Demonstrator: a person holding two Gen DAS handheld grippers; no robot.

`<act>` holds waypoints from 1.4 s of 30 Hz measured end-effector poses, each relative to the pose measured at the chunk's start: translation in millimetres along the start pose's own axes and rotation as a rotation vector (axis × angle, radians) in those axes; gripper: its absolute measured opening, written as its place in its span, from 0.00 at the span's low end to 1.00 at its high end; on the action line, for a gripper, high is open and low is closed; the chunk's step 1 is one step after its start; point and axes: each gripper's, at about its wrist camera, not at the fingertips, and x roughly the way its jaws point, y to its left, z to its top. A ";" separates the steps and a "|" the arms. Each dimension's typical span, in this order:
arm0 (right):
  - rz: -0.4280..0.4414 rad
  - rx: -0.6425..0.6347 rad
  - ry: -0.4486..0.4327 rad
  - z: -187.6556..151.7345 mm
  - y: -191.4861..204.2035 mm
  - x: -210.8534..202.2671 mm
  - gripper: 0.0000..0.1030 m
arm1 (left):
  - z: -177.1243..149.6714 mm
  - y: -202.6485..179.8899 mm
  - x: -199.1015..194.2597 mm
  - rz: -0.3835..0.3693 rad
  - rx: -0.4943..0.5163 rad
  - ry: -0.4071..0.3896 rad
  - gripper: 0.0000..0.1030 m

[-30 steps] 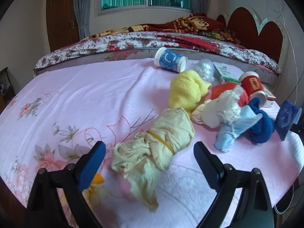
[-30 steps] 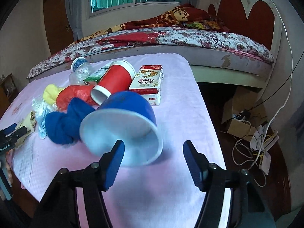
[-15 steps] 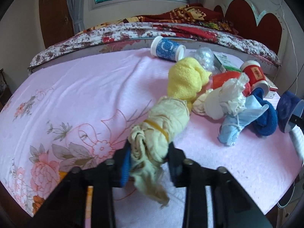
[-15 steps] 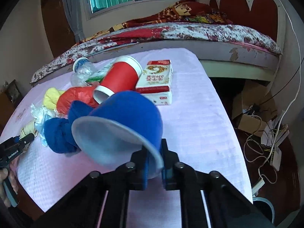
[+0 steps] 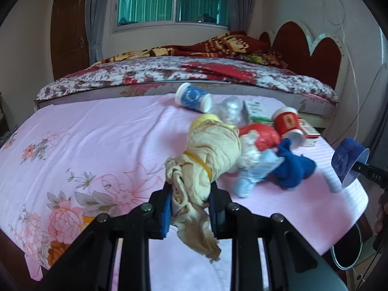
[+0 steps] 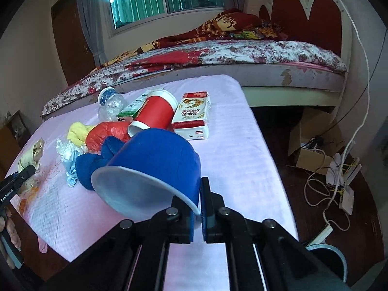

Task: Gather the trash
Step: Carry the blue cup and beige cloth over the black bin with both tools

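Blue paper bowl point(image 6: 155, 160) is pinched by its rim in your right gripper point(image 6: 197, 214), and your left gripper point(image 5: 189, 206) clamps the cream rag bundle point(image 5: 206, 160), both raised off the pink desk point(image 5: 97, 131) for binning.

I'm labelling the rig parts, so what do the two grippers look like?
Both the left gripper and right gripper have black angular linkage arms with round pivot bolts and flat blue pads. White lettering marks the left one's black body, seen from the right wrist.
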 end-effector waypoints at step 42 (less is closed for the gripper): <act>-0.334 0.174 0.175 -157.6 -234.2 -144.6 0.05 | -134.5 -364.5 -40.6 -0.595 0.429 0.313 0.26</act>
